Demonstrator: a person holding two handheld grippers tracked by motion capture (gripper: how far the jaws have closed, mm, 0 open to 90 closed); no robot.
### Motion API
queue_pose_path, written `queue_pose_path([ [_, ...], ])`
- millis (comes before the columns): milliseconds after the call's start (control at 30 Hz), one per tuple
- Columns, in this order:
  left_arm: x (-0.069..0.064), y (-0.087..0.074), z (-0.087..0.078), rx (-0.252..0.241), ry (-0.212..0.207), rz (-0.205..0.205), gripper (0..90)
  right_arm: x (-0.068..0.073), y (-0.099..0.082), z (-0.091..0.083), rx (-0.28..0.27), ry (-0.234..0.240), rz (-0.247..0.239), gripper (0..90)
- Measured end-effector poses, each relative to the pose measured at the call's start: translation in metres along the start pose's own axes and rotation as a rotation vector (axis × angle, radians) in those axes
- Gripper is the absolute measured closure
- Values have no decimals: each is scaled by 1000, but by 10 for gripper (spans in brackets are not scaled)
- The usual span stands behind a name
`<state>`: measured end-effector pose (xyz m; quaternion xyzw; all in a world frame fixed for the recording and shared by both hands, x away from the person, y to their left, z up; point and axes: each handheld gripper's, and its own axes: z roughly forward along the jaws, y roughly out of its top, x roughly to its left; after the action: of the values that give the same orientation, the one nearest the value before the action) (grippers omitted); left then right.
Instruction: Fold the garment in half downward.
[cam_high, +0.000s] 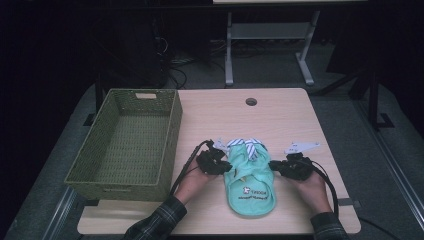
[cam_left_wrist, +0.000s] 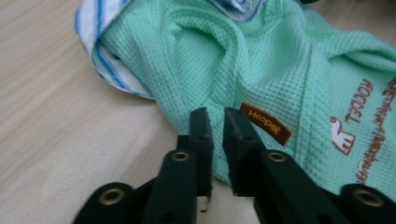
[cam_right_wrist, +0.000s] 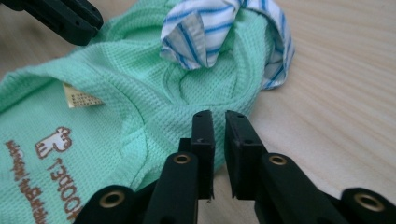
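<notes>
Mint-green waffle cloth makes up the small pet shirt, which lies flat on the pale wooden table between the two hands; its long axis runs from the striped blue-and-white collar at the far end to the hem nearest the person; the printed logo sits toward that near end.

The left gripper rests at the shirt's left edge and the right gripper at its right edge, both level with the upper body of the garment, just below the collar; neither is clearly nearer, so the cloth lies straight inward from each.

In the left gripper view the jaws stand a narrow slit apart with their tips at the shirt's side seam beside the brown label; nothing is pinched between them; in the right gripper view the jaws stand equally narrow, tips over the green edge by the armhole, again with no cloth caught in the gap.

The woven green basket stands at the table's left, close beside the left hand and apart from the shirt; as I judge it, any lift toward it crosses bare table, with nothing in the way.
</notes>
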<state>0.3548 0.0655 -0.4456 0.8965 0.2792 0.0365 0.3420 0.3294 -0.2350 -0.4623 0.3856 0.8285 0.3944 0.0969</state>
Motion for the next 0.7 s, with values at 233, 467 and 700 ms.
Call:
queue_pose_path([
  [233,9,5,-5,-23,-12,-36,557,-3,4,-8,-24,13,21,707],
  [467,23,17,-12,-42,42,-36,527,-18,23,-14,-35,18,39,648],
  [700,42,23,-11,-57,85,-78,511,-32,41,-6,-45,12,57,614],
])
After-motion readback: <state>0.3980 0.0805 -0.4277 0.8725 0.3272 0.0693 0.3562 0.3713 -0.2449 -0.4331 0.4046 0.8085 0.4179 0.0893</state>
